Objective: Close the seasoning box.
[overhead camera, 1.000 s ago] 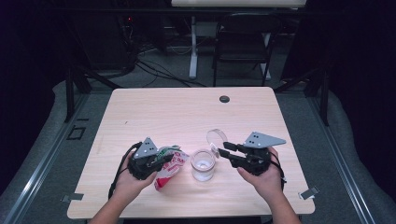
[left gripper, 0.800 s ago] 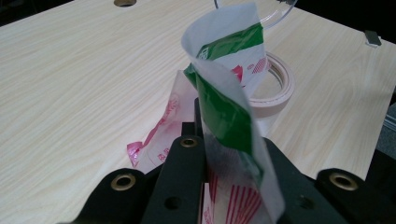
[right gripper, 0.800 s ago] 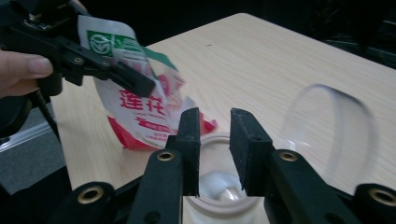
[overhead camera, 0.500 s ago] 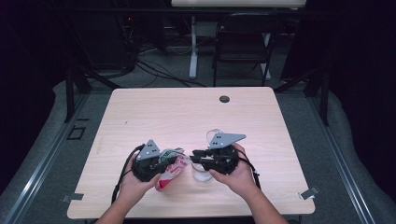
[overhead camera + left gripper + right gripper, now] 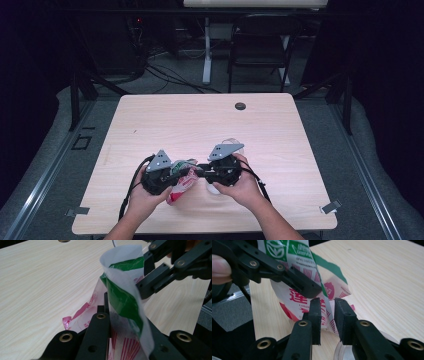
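A thin plastic bag (image 5: pixel 179 187) printed in white, green and red stands up from my left gripper (image 5: pixel 186 173), which is shut on its lower part near the table's front edge. In the left gripper view the bag (image 5: pixel 122 290) rises out of my left gripper (image 5: pixel 125 340), and my right gripper (image 5: pixel 144 275) reaches its top edge from the right. My right gripper (image 5: pixel 196 173) meets the left one tip to tip. Its jaws have just been closing. In the right gripper view, my right gripper (image 5: pixel 327 315) has the bag (image 5: pixel 297 252) edge in the gap, pads apart.
A clear plastic cup (image 5: pixel 214 189) sits under my right hand, its rim (image 5: pixel 342 350) low in the right gripper view. A clear lid (image 5: pixel 231 142) lies just behind that hand. The wooden table (image 5: pixel 200 120) has a black grommet (image 5: pixel 240 106) at the back.
My right hand has moved left across the cup to the bag, and its jaws have narrowed around the bag's edge. The left hand and the bag have stayed put.
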Action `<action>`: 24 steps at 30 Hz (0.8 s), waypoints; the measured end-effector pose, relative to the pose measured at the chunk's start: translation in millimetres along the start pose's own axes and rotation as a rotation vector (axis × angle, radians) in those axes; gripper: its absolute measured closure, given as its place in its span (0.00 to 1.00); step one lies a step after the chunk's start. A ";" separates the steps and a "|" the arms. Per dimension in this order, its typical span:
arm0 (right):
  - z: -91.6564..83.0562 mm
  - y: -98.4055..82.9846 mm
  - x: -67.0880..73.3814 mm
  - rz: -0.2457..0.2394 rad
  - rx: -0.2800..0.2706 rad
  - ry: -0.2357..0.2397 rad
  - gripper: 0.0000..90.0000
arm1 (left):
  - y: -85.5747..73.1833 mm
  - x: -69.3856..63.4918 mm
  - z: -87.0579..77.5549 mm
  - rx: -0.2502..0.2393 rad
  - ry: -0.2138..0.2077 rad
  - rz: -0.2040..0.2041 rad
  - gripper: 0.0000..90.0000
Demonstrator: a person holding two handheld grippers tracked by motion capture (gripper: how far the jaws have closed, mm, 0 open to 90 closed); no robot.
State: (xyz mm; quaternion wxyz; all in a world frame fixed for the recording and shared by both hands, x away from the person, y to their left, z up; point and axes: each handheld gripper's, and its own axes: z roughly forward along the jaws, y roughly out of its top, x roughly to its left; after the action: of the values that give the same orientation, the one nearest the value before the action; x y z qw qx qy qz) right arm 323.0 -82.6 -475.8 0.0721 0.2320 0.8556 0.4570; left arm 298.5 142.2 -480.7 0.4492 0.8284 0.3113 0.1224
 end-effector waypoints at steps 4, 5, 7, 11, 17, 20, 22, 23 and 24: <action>7.6 0.2 -1.0 -0.004 0.029 0.009 0.84 | -0.6 -0.2 -0.3 -0.002 -0.001 -0.001 1.00; 9.2 0.3 -0.9 -0.008 0.037 0.005 0.84 | -0.8 -0.1 -0.3 -0.003 -0.001 -0.002 1.00; 12.4 0.1 -0.6 -0.019 0.056 0.002 0.84 | -1.3 -0.1 0.0 -0.007 -0.003 -0.006 1.00; 17.4 0.1 0.6 -0.025 0.077 -0.001 0.84 | -1.7 -1.4 0.5 -0.008 -0.005 -0.011 1.00; 23.8 0.0 1.5 -0.030 0.100 -0.013 0.92 | -2.2 -2.4 0.2 -0.008 -0.006 -0.012 1.00; 25.2 0.7 1.4 -0.028 0.112 -0.007 0.97 | -2.9 -1.8 -0.3 -0.007 -0.002 -0.010 1.00; 25.7 1.3 2.0 -0.026 0.116 -0.004 1.00 | -3.5 -1.2 -0.4 -0.013 -0.001 -0.014 1.00; 25.8 1.6 2.0 -0.023 0.118 -0.003 1.00 | -3.9 -1.1 -0.6 -0.015 -0.003 -0.017 1.00; 26.0 2.0 1.8 -0.015 0.118 0.000 1.00 | -4.2 -1.0 -1.0 -0.016 -0.003 -0.018 1.00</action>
State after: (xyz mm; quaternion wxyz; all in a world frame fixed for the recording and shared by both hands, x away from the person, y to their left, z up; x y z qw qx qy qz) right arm 330.8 -61.3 -488.9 0.0619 0.2295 0.8828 0.4052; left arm 295.5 143.9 -483.5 0.4575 0.8221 0.3170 0.1197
